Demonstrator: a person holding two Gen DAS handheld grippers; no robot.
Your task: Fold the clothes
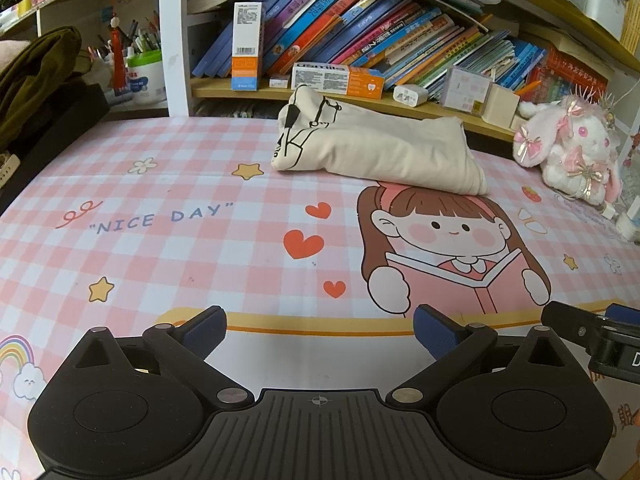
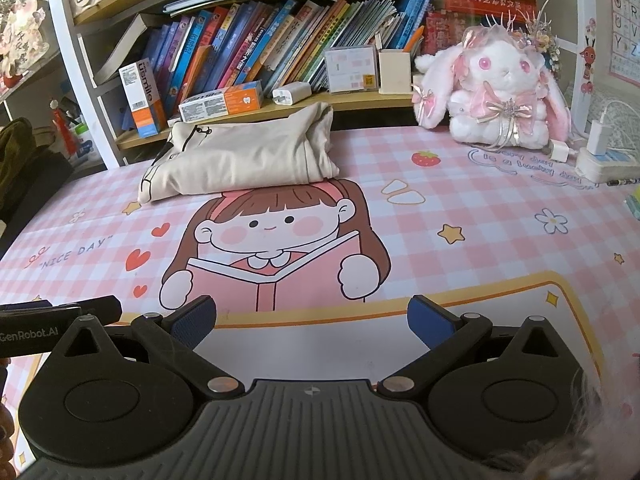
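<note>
- Left gripper point(image 1: 320, 330) and right gripper point(image 2: 312, 320): jaws spread wide, empty, side by side at the near edge of the desk mat point(image 1: 160, 240).
- Mat centre between grippers and garment: bare.
- One cream garment point(image 1: 376, 148), folded, lies at the far edge against the bookshelf point(image 1: 400, 100).
- One plush rabbit point(image 2: 492, 92) sits far right.
- Shelf holds leaning books and two toothpaste boxes point(image 2: 222, 100).

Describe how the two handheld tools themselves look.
Both match: the left tool and right tool have black ribbed bodies, round black hubs, silver pivot pins, angled black linkages and blue textured pads. White "GenRobot.AI" lettering marks the left tool's side.
</note>
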